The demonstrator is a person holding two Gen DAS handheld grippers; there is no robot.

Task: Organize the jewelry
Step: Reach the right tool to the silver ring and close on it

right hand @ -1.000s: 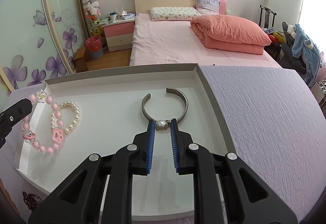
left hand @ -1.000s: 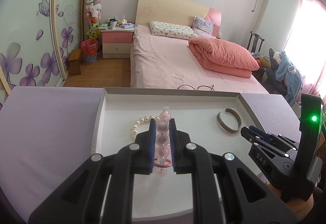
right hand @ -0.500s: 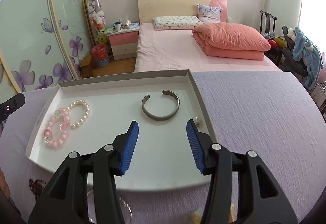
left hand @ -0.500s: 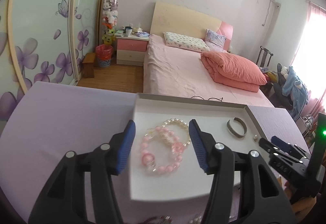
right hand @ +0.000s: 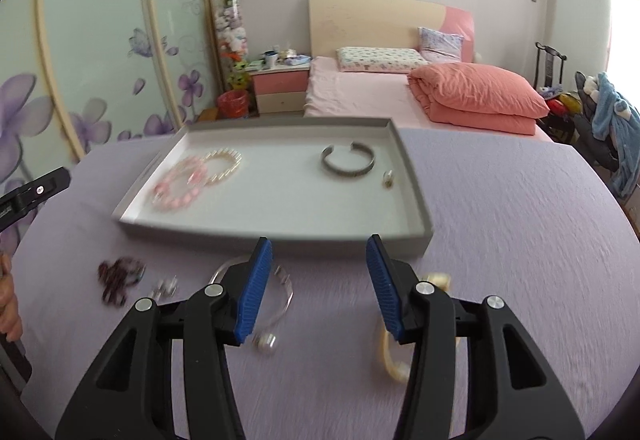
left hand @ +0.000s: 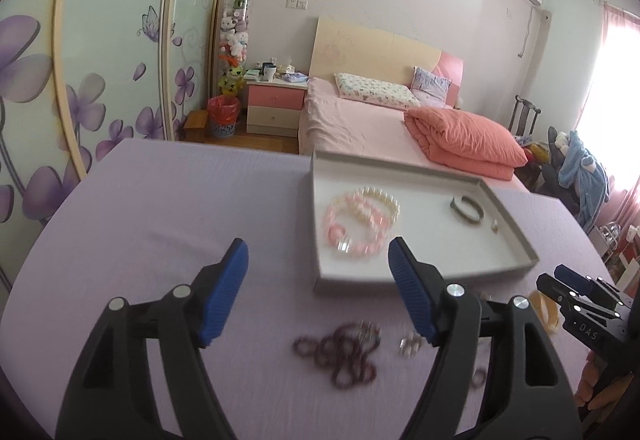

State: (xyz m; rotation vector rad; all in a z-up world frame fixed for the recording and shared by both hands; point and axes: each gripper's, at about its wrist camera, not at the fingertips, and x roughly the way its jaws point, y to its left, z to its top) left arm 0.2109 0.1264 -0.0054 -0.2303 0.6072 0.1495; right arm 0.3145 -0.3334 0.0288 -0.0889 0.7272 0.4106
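Now both released and empty: left tongs (left hand: 318, 280) and right tongs (right hand: 316, 280). In tray (right hand: 424, 218) at frame centre, already four pieces. Below it on tabletop (right hand: 520, 240), dark bead string (left hand: 340, 354) at lower middle. Best to lower slowly, straddle the heap, pinch several beads together.
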